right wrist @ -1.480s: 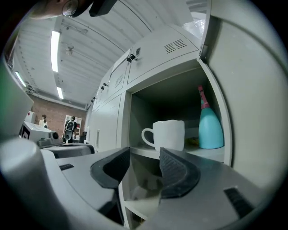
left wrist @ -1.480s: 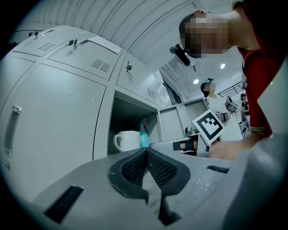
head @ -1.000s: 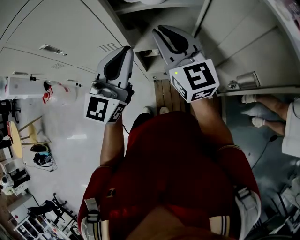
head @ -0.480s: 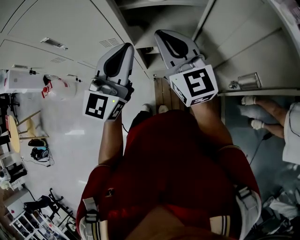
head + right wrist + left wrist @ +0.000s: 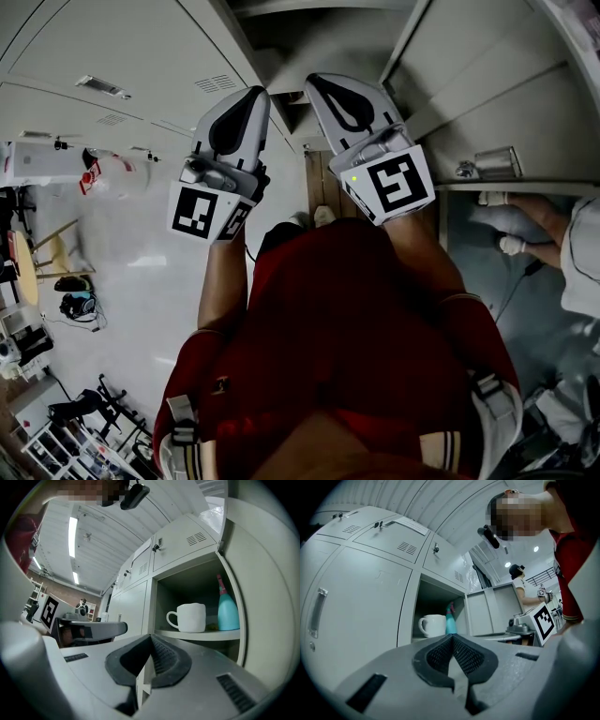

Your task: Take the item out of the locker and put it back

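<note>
The open locker compartment [image 5: 201,635] holds a white mug [image 5: 190,618] and, to its right, a teal spray bottle [image 5: 228,611] with a pink top. In the left gripper view the mug [image 5: 433,624] and the bottle [image 5: 450,620] show beyond the jaws. My left gripper [image 5: 451,637] is shut and empty, in front of the closed door beside the opening. My right gripper [image 5: 151,638] is shut and empty too, short of the shelf and pointing at the opening. In the head view the left gripper [image 5: 256,92] and the right gripper [image 5: 315,81] are side by side before the lockers.
Closed grey locker doors [image 5: 361,606] fill the left. The open door [image 5: 265,597] stands at the right of the compartment, with a metal latch [image 5: 494,161]. Another person's legs [image 5: 530,225] are at the right; a round table and gear [image 5: 28,272] lie on the floor at the left.
The right gripper has drawn back a little, toward the person, in the head view. The left gripper has held still.
</note>
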`<move>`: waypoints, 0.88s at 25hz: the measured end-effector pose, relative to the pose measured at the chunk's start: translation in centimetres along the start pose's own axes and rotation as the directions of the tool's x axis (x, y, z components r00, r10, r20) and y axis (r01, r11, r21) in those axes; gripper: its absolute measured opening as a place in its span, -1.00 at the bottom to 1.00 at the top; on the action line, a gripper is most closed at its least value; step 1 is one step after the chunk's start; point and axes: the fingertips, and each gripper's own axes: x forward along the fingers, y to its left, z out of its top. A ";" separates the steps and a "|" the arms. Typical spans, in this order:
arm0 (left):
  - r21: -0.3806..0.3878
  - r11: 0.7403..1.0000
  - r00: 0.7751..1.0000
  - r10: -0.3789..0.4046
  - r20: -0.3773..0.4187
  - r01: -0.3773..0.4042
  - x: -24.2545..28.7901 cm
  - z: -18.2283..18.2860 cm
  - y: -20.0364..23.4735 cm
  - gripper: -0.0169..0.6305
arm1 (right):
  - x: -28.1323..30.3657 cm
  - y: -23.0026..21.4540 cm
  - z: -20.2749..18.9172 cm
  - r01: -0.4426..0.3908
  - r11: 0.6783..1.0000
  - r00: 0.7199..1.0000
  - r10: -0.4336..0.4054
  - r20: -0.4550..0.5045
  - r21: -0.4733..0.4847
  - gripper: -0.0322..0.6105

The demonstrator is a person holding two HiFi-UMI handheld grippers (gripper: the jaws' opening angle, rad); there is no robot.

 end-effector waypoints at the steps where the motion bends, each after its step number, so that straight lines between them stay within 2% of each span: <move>1: -0.001 1.000 1.000 0.000 -0.001 0.000 0.0 0.0 0.0 -0.93 | -0.1 0.2 0.1 -0.004 1.000 1.000 0.004 0.006 0.001 -0.89; 10: -0.001 1.000 1.000 0.009 -0.009 -0.009 -1.3 0.5 0.5 -0.93 | -0.2 1.8 1.3 0.000 1.000 0.999 -0.001 0.046 0.013 -0.89; 14: -0.003 1.000 1.000 -0.017 0.006 0.017 -1.8 1.4 0.2 -0.93 | -0.2 2.6 1.6 0.015 1.000 0.999 -0.015 0.046 0.013 -0.89; 22: -0.005 0.999 0.999 -0.040 -0.017 0.040 -2.9 1.2 0.0 -0.93 | -0.9 3.6 1.8 0.052 0.999 0.998 -0.052 0.036 0.006 -0.89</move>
